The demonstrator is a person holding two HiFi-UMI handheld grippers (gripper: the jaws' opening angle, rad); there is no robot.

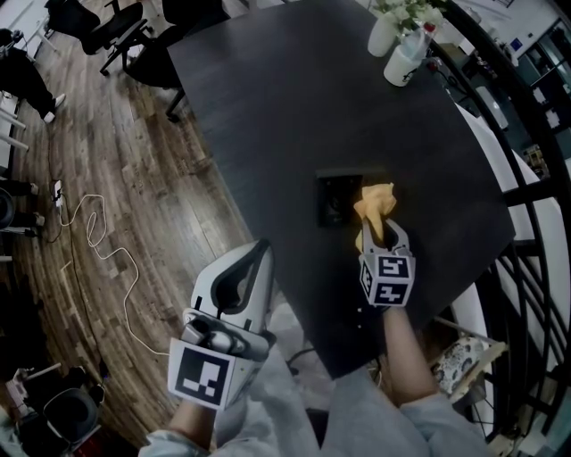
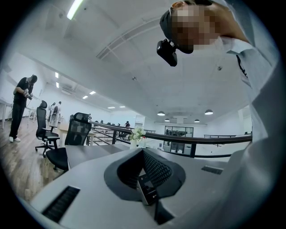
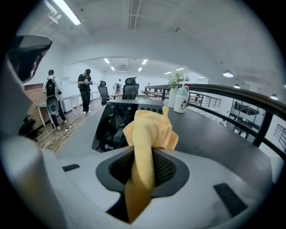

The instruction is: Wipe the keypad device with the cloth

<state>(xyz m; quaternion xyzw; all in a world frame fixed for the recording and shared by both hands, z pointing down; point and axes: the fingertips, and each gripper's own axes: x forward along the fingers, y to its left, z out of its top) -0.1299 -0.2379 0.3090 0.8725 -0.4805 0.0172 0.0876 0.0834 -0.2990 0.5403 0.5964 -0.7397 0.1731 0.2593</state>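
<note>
The keypad device [image 1: 335,200] is a black slab on the dark table [image 1: 294,107], near its front right part. A yellow cloth [image 1: 375,207] bunches at the device's right edge, and my right gripper [image 1: 380,234] is shut on it. In the right gripper view the cloth [image 3: 149,127] stands up out of the jaws of my right gripper [image 3: 147,154], with the keypad device [image 3: 111,123] just beyond to the left. My left gripper [image 1: 239,284] hangs off the table's left edge over the floor, jaws together and holding nothing. The left gripper view shows my left gripper [image 2: 145,154] tilted up toward the ceiling.
A white vase with flowers and a bottle [image 1: 401,45] stand at the table's far right corner. A black railing [image 1: 526,178] runs along the right side. A white cable [image 1: 98,250] lies on the wooden floor at left, with office chairs [image 1: 107,27] beyond. People stand far off.
</note>
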